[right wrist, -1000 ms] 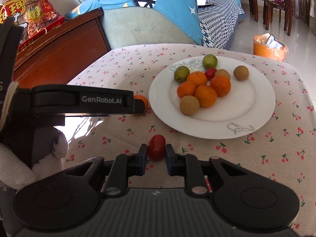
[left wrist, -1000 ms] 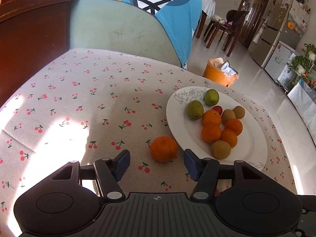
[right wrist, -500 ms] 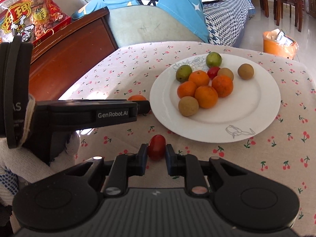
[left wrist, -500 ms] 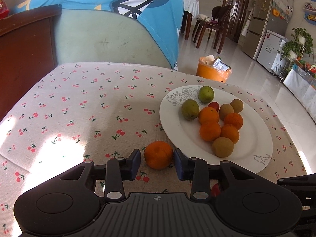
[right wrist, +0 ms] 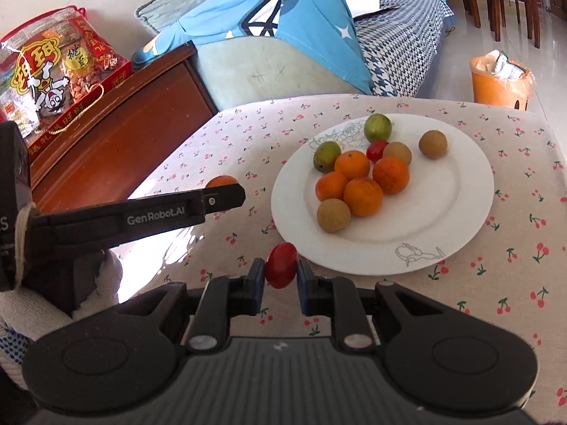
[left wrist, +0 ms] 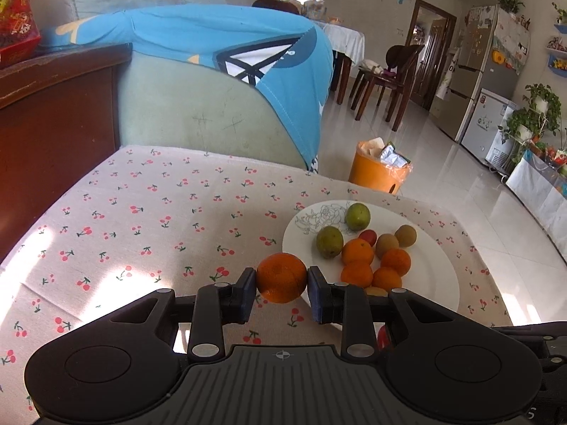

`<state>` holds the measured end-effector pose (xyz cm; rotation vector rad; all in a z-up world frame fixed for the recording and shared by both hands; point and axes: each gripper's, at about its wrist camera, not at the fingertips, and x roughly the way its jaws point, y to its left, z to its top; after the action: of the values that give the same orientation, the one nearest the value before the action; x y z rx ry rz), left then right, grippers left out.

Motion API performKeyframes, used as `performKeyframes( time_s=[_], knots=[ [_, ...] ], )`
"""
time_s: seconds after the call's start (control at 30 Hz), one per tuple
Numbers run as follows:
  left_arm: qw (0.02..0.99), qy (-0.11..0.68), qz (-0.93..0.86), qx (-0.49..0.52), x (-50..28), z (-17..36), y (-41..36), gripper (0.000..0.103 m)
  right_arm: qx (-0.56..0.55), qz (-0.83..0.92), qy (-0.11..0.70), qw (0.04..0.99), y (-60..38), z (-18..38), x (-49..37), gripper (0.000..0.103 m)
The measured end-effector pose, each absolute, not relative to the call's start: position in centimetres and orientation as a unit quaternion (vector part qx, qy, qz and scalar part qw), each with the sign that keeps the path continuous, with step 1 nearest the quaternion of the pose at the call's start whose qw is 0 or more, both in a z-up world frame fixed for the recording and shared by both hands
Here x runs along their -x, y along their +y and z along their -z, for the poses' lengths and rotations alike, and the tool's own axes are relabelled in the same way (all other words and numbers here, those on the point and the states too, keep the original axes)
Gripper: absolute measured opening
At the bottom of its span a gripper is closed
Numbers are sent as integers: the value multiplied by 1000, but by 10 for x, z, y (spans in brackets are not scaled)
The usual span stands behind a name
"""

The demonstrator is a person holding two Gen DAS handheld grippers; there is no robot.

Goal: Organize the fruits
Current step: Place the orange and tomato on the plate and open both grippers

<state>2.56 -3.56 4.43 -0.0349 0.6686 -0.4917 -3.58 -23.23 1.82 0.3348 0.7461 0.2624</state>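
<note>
My left gripper (left wrist: pixel 281 285) is shut on an orange (left wrist: pixel 281 277) and holds it above the cherry-print tablecloth, just left of the white plate (left wrist: pixel 436 283). My right gripper (right wrist: pixel 281 276) is shut on a small red tomato (right wrist: pixel 281 265), lifted near the front left rim of the plate (right wrist: pixel 460 219). The plate holds several oranges (right wrist: pixel 363 191), two green fruits (right wrist: pixel 326 156), brown fruits (right wrist: pixel 333 215) and one red tomato (right wrist: pixel 376 150). The left gripper with its orange (right wrist: pixel 221 181) also shows in the right wrist view.
A dark wooden cabinet (right wrist: pixel 117 134) with a red snack bag (right wrist: pixel 53 71) stands left of the table. A green sofa with a blue cloth (left wrist: pixel 226 46) is behind the table. An orange waste bin (left wrist: pixel 377 170) stands on the floor beyond the far edge.
My left gripper closed on the orange and lifted it off the cloth. My right gripper rose a little with the red tomato held.
</note>
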Motion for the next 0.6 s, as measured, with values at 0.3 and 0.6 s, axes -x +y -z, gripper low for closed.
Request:
performKeyframes(
  time_s=[0.3, 0.6],
  knots=[
    [907, 308, 286, 23, -14, -62, -63, 29, -175, -61, 290, 939, -276, -52, 27, 18],
    [892, 326, 314, -11, -5, -44, -97, 29, -201, -7, 295, 934, -307, -43, 18, 18]
  ],
)
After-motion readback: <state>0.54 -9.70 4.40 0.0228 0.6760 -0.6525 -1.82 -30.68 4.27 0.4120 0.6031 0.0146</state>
